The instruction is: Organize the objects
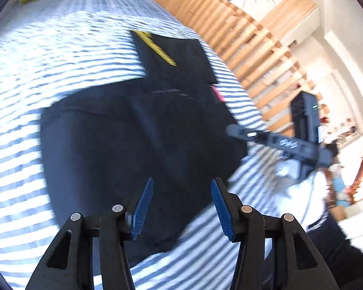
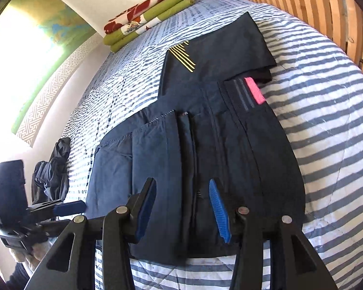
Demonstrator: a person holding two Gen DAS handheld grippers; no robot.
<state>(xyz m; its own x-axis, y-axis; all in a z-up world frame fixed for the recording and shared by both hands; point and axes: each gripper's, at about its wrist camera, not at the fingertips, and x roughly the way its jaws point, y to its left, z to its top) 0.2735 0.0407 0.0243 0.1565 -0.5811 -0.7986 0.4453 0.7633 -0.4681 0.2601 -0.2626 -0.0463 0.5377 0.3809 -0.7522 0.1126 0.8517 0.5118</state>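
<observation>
A folded navy garment (image 2: 205, 164) with a pink tag (image 2: 254, 90) lies on the striped bed; it also shows in the left wrist view (image 1: 138, 145). Behind it lies a folded black garment with yellow stripes (image 2: 217, 48), seen too in the left wrist view (image 1: 174, 58). My left gripper (image 1: 181, 205) is open and empty above the navy garment's near edge. My right gripper (image 2: 182, 207) is open and empty over the navy garment's near part. The right gripper shows at the right of the left wrist view (image 1: 239, 131); the left gripper shows at the lower left of the right wrist view (image 2: 67, 207).
A blue-and-white striped quilt (image 2: 326, 120) covers the bed. Folded green and red floral bedding (image 2: 147, 17) sits at the far end by the wall. A crumpled dark garment (image 2: 53, 169) lies at the left edge. A wooden slatted headboard (image 2: 302, 2) runs along the right.
</observation>
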